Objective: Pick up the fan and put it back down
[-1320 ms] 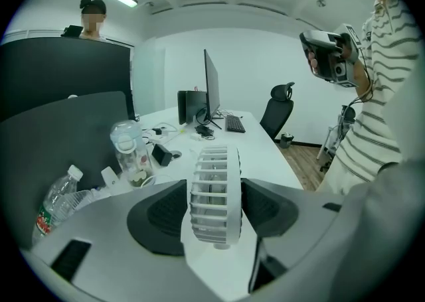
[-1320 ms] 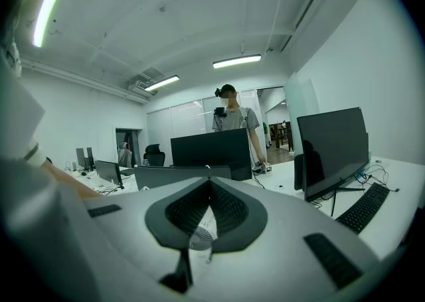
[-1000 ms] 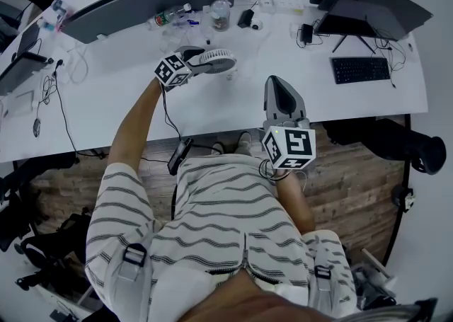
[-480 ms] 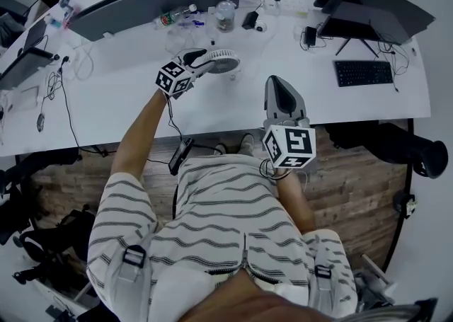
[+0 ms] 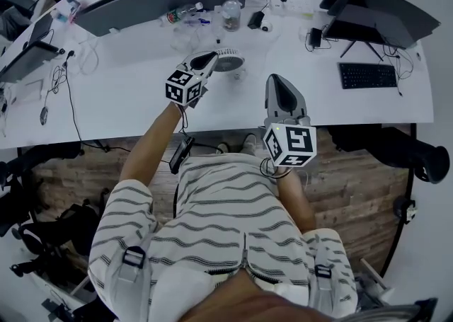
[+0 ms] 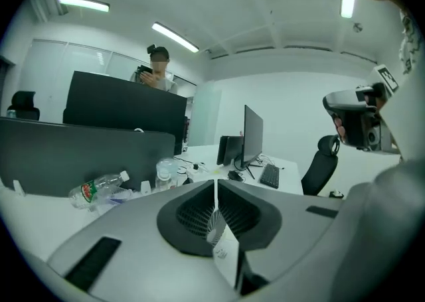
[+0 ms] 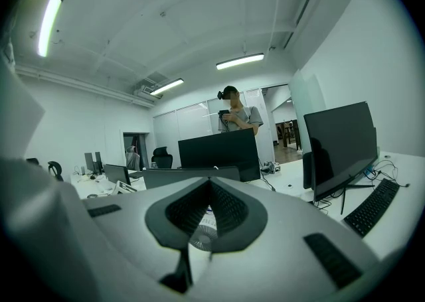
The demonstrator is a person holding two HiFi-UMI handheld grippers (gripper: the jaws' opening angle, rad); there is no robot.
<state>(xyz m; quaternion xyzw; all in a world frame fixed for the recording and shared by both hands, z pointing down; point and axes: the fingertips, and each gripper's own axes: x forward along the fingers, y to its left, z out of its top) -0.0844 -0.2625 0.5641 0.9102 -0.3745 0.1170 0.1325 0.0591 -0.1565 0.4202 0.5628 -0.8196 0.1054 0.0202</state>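
fan (image 5: 228, 60): white, over mid worktop (image 5: 141, 94), thin part between left jaws | left gripper (image 5: 210, 57): above mid worktop, jaws closing, narrow, pinching fan | right gripper (image 5: 276, 81): at worktop's front edge, jaws together, holding nothing

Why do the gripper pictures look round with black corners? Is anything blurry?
Left gripper view: wide lens bends the room round, corners go black, the ceiling light glares, the close fan is fuzzy. Right gripper view: same bending. Head view: the desk edge curves.
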